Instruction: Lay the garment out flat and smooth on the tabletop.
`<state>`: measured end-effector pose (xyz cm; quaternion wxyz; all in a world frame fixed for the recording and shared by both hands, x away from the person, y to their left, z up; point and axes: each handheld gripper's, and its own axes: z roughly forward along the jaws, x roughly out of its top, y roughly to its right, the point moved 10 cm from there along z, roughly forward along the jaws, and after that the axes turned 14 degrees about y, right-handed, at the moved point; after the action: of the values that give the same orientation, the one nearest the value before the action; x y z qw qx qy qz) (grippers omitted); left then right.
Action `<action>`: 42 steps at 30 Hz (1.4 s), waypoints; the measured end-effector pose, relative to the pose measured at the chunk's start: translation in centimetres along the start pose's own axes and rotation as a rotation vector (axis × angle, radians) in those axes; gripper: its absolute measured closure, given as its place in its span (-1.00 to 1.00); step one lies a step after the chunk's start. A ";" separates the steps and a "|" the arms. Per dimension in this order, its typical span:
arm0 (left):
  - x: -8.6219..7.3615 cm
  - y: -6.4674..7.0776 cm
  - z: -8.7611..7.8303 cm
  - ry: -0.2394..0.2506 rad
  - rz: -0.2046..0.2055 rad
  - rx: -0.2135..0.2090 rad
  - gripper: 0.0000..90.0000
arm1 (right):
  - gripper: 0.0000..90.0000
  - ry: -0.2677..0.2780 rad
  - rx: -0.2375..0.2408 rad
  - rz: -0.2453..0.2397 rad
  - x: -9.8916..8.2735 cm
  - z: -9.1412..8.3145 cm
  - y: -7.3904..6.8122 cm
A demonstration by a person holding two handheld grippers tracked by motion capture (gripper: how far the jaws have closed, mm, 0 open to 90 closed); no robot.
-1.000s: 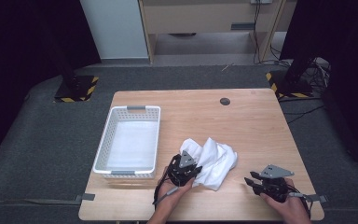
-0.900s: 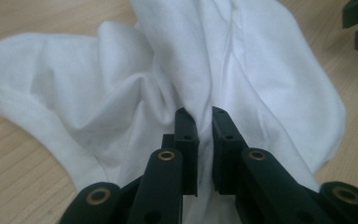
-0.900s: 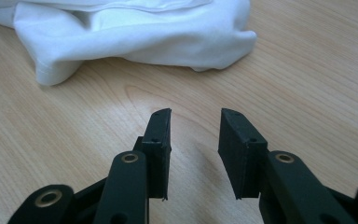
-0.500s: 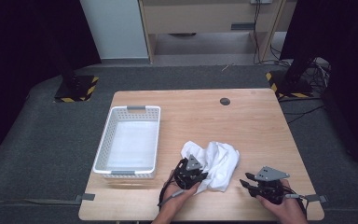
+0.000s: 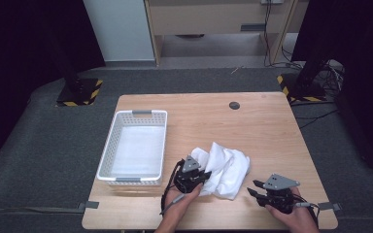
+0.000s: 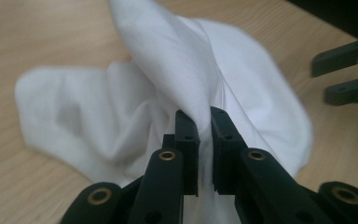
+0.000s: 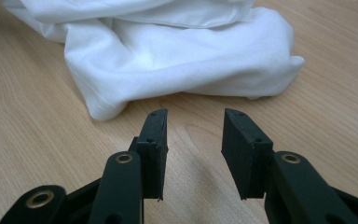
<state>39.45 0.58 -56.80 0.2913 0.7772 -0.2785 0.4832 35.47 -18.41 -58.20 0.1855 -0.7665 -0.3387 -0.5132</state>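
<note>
Between the left tool's (image 6: pixel 204 122) jaws: white cloth (image 6: pixel 168 88).

Legible text, labels, brands, numbers, signs: none found. I read no marking on any surface before me in the high view or in either gripper view.
</note>
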 end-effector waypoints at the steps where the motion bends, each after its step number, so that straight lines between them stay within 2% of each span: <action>1: -0.7 -0.6 0.1 -0.024 -0.018 0.011 0.86 | 0.36 -0.003 0.002 -0.002 0.0 0.0 -0.1; 3: -1.7 -1.5 0.3 -0.051 -0.067 0.028 0.86 | 0.36 -0.004 0.005 -0.002 0.0 0.1 -0.2; 5: -2.5 -1.9 0.5 -0.062 -0.118 0.026 0.86 | 0.35 -0.001 0.012 -0.008 0.1 0.3 -0.4; 7: -2.8 -1.8 0.7 -0.066 -0.126 0.023 0.86 | 0.30 0.001 0.018 -0.012 0.2 0.4 -0.6; 8: -2.8 -1.7 0.8 -0.069 -0.116 0.023 0.86 | 0.29 0.003 0.021 -0.016 0.2 0.4 -0.7; 13: -2.9 -0.3 1.3 -0.089 -0.040 -0.007 0.85 | 0.15 0.016 0.041 -0.035 0.6 0.5 -1.3; 15: -2.6 -0.1 1.3 -0.098 0.027 -0.003 0.79 | 0.08 0.022 0.049 -0.043 0.9 0.6 -1.7; 17: -2.0 0.2 1.1 -0.099 0.097 0.002 0.58 | 0.03 0.029 0.056 -0.059 1.1 0.7 -2.1; 21: -0.2 0.2 -0.3 -0.073 0.199 0.046 0.12 | -0.11 0.033 0.069 -0.074 1.3 1.1 -2.8; 22: 0.1 0.2 -0.7 -0.074 0.216 0.049 -0.03 | -0.14 0.034 0.074 -0.077 1.4 1.2 -3.0; 23: 0.4 0.4 -1.1 -0.074 0.227 0.045 -0.09 | -0.17 0.034 0.078 -0.077 1.4 1.4 -3.3; 26: 0.6 1.4 -2.3 -0.082 0.268 0.026 -0.19 | -0.22 0.021 0.086 -0.095 1.3 1.9 -3.9; 29: -0.3 2.8 -2.8 -0.105 0.344 0.016 -0.16 | -0.25 0.014 0.092 -0.105 1.3 2.5 -4.4; 32: -0.9 4.3 -2.4 -0.136 0.396 -0.036 -0.06 | -0.25 0.004 0.096 -0.116 1.2 3.1 -4.9; 34: -1.4 4.7 -2.0 -0.157 0.398 -0.054 -0.05 | -0.22 -0.006 0.098 -0.127 1.0 3.4 -5.1; 36: -2.1 4.3 -1.7 -0.188 0.399 -0.049 0.02 | -0.12 -0.016 0.091 -0.148 0.8 3.5 -5.2; 39: -3.2 3.8 -1.4 -0.228 0.372 -0.045 0.20 | 0.19 -0.037 0.084 -0.157 0.4 3.5 -4.9; 42: -3.3 3.6 -1.3 -0.225 0.376 -0.031 0.46 | 0.50 -0.035 0.078 -0.152 0.4 3.3 -4.7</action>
<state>34.89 -0.36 -58.66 0.1748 0.7561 -0.4568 0.4349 34.45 -12.92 -59.46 0.1697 -0.7397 -0.4190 -0.4986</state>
